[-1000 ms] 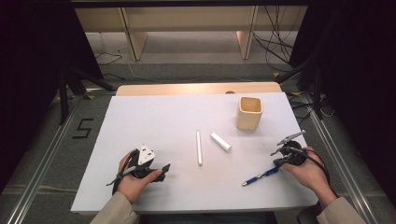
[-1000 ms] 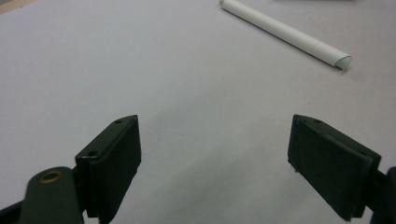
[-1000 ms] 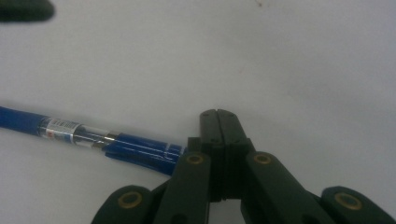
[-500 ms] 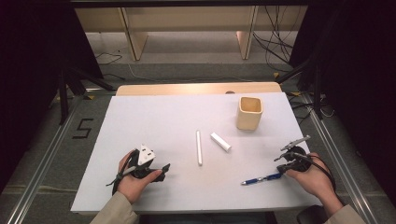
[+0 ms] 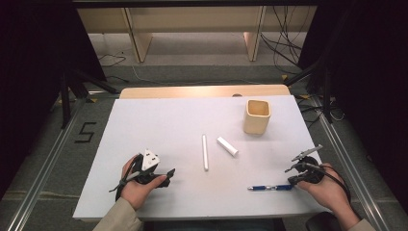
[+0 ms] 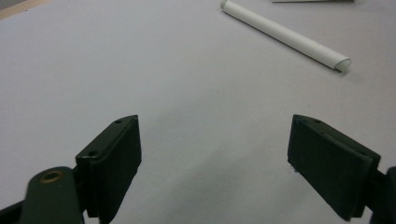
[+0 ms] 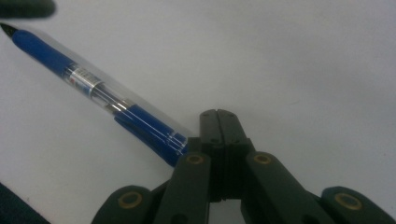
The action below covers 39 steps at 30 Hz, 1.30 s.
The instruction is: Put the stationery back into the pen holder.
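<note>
Where it lies flat, blue pen (image 5: 269, 187), long axis left-right, tip leftward

Tabletop (image 5: 159, 120): white surface.
Cup (image 5: 256, 116): far right.
Short tube (image 5: 227, 146): nearer than the cup, to its left.
Long tube (image 5: 205, 152): left of the short tube.
Blue pen (image 5: 269, 187): near edge, nearer than the cup.

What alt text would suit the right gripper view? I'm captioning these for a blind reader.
The right gripper's two black jaws are pressed shut, with nothing between them, over a white table. A blue pen with a clear barrel lies on the table beside the jaws, its clip end against their left side and its tip pointing to the upper left.
</note>
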Each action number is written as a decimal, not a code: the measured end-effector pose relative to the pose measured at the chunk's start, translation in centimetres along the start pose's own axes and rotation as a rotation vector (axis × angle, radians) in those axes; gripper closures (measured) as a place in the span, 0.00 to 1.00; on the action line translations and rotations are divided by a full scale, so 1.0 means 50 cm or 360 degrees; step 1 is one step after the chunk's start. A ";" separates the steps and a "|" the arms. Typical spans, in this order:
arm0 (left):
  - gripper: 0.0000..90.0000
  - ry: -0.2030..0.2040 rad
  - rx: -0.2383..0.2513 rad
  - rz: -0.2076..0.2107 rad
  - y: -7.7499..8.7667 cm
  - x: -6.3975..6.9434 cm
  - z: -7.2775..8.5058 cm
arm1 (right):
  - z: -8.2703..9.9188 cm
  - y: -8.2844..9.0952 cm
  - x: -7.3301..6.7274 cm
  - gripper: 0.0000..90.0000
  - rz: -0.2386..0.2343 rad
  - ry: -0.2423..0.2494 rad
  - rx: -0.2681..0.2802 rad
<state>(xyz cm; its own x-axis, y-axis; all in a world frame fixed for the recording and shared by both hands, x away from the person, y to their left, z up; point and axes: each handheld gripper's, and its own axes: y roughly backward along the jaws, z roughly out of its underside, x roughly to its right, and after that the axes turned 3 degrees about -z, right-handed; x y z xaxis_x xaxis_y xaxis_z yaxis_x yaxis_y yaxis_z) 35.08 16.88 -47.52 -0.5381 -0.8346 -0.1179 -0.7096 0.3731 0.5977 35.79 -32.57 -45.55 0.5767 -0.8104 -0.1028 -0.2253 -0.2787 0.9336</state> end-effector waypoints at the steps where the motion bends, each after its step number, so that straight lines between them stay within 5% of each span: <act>1: 0.19 0.0000 0.0001 0.0000 0.000 0.000 0.000 | 0.002 0.001 -0.001 1.00 -0.0010 0.0003 -0.0005; 33: 0.19 0.0006 0.0001 -0.0005 0.000 0.000 0.000 | 0.027 0.013 -0.012 1.00 -0.0050 0.0024 -0.0081; 37: 0.19 0.0002 0.0003 -0.0004 0.000 0.001 -0.001 | 0.020 0.019 -0.009 0.94 -0.0013 0.0094 -0.0055; 39: 0.19 0.0000 -0.0002 -0.0003 -0.001 0.001 -0.001 | 0.011 0.027 -0.010 0.89 0.0029 0.0189 -0.0025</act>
<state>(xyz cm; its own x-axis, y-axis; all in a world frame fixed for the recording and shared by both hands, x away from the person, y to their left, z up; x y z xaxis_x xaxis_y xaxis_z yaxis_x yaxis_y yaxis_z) 35.09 16.81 -47.51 -0.5366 -0.8353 -0.1193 -0.7101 0.3707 0.5986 34.77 -32.82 -44.43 0.6618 -0.7484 -0.0449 -0.2248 -0.2553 0.9404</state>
